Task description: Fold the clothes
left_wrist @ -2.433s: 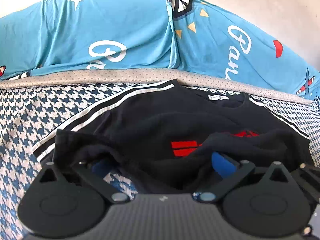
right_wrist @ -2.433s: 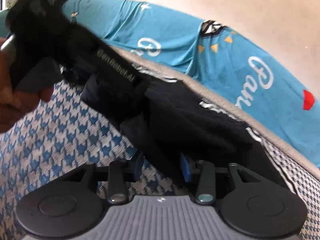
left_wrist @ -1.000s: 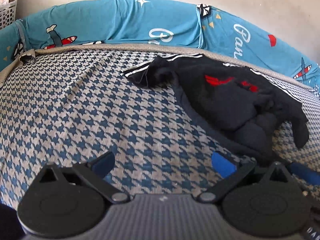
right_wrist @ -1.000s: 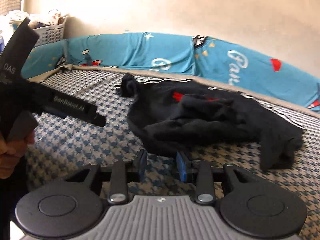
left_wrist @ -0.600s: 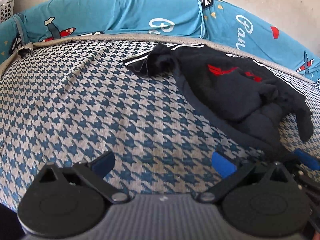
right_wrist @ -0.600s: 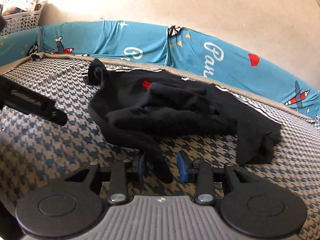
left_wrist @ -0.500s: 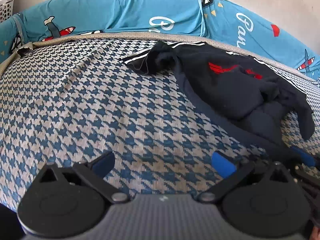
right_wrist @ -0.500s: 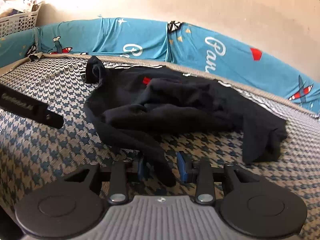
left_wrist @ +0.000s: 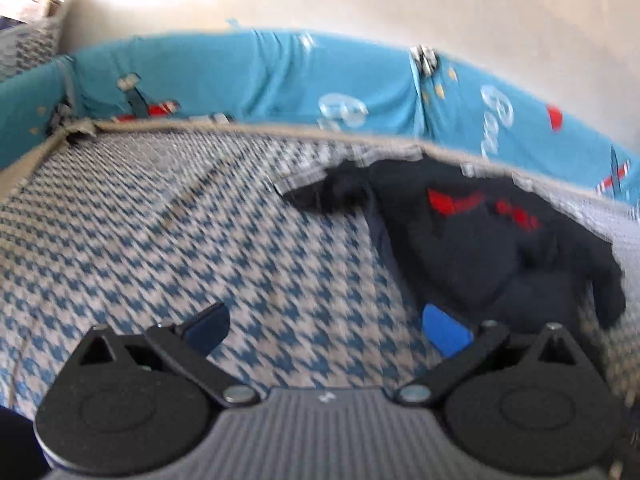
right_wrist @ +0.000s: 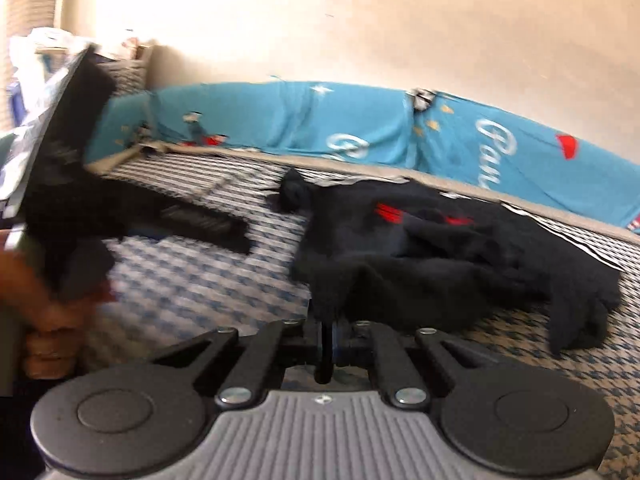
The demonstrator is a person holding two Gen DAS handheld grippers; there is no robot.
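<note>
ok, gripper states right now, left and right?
Left gripper: open, holding nothing, above the checked cover.
Right gripper: shut on an edge of the black garment.

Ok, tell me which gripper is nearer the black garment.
Right. The right gripper has its jaws shut on the near edge of the black garment. The left gripper hangs open over the houndstooth cover, left of the garment and not touching it.

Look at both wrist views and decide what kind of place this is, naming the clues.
Probably a bedroom at home: a blue-and-beige houndstooth-covered mattress edged by a turquoise cartoon-print padded bumper, a crumpled black garment with red marks lying on it, and a pale lattice basket against the plain wall.
</note>
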